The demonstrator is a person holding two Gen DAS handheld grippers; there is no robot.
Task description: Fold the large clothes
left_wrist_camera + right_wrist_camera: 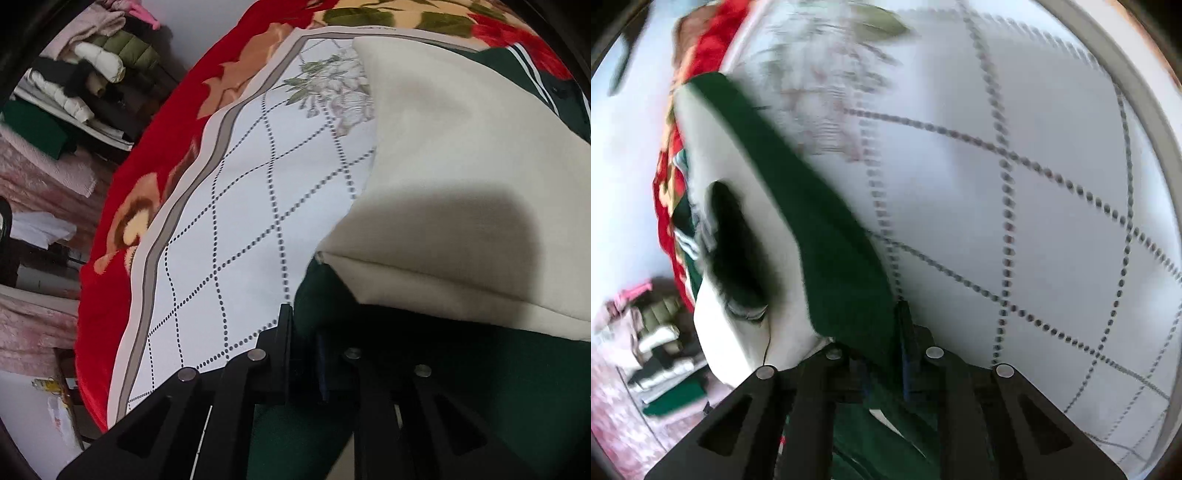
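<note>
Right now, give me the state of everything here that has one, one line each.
Left gripper: shut on green fabric.
Right gripper: shut on green fabric.
Green and cream garment: partly folded, cream lining showing, edge lifted.
White dotted sheet: spread flat.
Red floral blanket: spread under the sheet.

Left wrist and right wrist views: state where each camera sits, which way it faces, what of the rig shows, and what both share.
Left wrist: on the left gripper, looking steeply down at the green and cream garment on the diamond-dotted sheet; its black fingers pinch green cloth.
Right wrist: on the right gripper, looking down, blurred; its fingers pinch the green edge.
Shared: garment, sheet, red floral blanket, clothes pile.
</note>
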